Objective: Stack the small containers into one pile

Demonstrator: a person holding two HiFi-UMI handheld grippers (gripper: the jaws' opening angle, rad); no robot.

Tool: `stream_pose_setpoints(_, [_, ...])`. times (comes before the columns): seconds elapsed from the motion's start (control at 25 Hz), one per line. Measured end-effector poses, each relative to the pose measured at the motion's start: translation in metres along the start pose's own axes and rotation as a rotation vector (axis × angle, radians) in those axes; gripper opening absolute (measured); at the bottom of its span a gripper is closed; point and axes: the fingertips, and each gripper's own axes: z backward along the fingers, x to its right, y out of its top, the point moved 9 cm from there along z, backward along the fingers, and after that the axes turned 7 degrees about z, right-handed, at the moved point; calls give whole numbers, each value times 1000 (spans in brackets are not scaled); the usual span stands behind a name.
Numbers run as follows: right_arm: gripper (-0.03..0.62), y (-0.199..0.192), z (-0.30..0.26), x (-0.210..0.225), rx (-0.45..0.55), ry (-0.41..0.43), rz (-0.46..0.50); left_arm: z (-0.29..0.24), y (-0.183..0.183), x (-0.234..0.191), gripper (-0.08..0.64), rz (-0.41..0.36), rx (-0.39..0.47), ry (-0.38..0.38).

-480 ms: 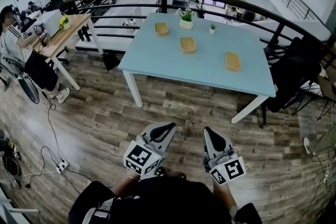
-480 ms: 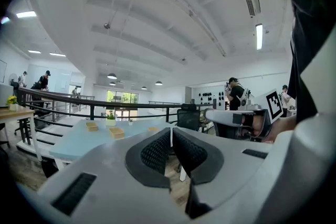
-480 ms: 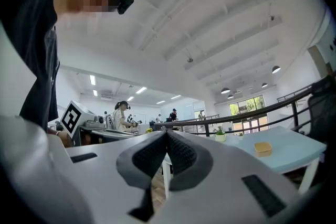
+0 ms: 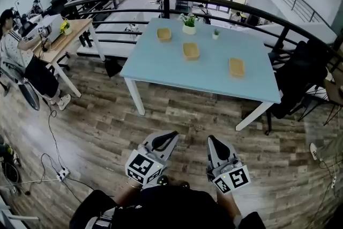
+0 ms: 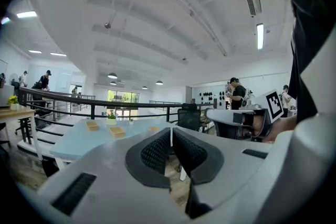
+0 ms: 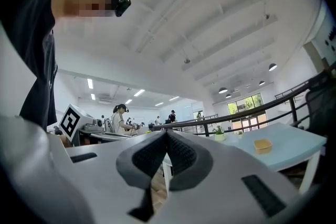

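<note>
While the left gripper (image 4: 170, 137) and the right gripper (image 4: 213, 142) hang low near the person's body, each has its jaws clenched on nothing. On the blue table (image 4: 203, 80), well ahead, the left container (image 4: 164, 34), middle container (image 4: 191, 51) and right container (image 4: 236, 67) sit apart, none stacked. They look light, shallow and stiff — best pinched by one wall at the rim, since a smooth side may slip.

No readable text, labels, numbers or signs anywhere
</note>
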Motion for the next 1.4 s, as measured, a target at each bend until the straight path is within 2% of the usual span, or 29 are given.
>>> stream_pose_setpoints(0.64, [2, 0, 2, 16, 48, 56, -57, 0, 1, 8, 21, -4, -8, 78])
stream_pose_setpoints(1.08, [2, -7, 27, 31, 67, 93, -116, -4, -7, 35, 21, -2, -13, 134])
stream_pose_setpoints(1.4, [2, -18, 33, 41, 62, 85, -157, -7, -11, 37, 21, 4, -30, 164])
